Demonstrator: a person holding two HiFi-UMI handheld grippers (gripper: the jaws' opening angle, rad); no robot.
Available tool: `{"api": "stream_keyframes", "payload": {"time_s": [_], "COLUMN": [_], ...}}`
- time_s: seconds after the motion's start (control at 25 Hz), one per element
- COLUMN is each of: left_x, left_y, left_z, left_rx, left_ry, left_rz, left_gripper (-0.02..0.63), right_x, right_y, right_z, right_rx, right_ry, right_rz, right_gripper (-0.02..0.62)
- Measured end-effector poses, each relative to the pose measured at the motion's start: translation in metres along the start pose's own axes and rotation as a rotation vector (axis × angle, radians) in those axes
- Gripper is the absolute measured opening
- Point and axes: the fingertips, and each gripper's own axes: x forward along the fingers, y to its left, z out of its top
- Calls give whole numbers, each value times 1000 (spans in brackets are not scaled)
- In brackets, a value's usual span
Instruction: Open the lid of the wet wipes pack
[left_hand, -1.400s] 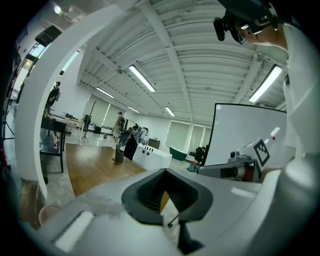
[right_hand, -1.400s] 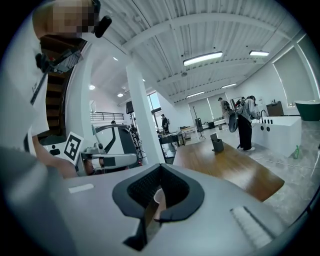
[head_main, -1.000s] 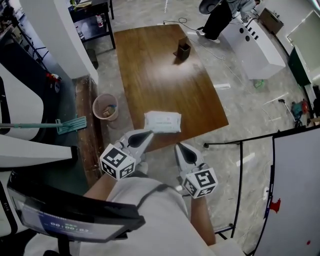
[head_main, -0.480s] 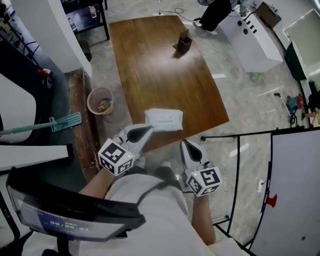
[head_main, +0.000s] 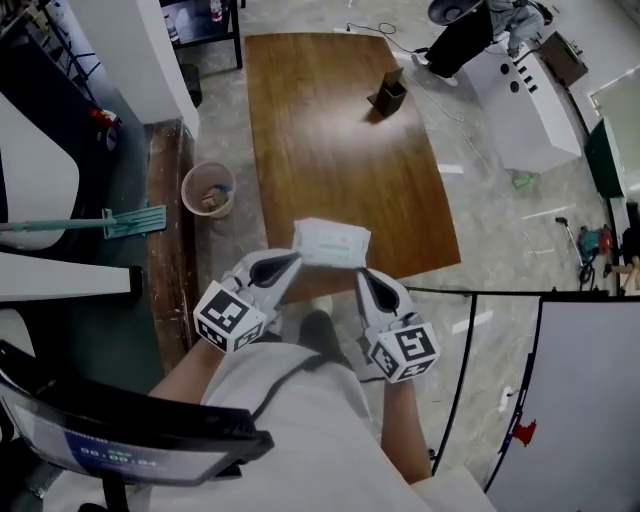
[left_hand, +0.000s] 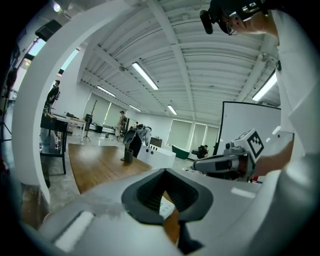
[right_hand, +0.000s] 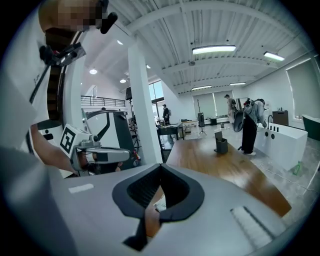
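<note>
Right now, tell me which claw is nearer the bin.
Left. The left claw is by the pack's left corner, on the bin's side; the right claw is by its right corner, farther off.

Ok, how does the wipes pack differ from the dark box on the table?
The pack is white, the box dark. The pack lies flat, the box stands upright. The pack is at the near edge of the table, the box toward its far end. Both sit on it.
</note>
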Motion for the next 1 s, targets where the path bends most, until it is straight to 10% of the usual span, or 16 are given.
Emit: {"api": "stream_keyframes", "payload": {"time_s": [1.0], "left_x": [62], "left_y": [20], "left_z": [-69], "left_rx": [-80], "left_ry": [127], "left_rz": [321], "left_gripper": [6], "right_x": [93], "right_y": [-57], "right_z": [-78], "right_rx": [-454], "right_ry": [276], "right_rz": [379], "right_gripper": [54]}}
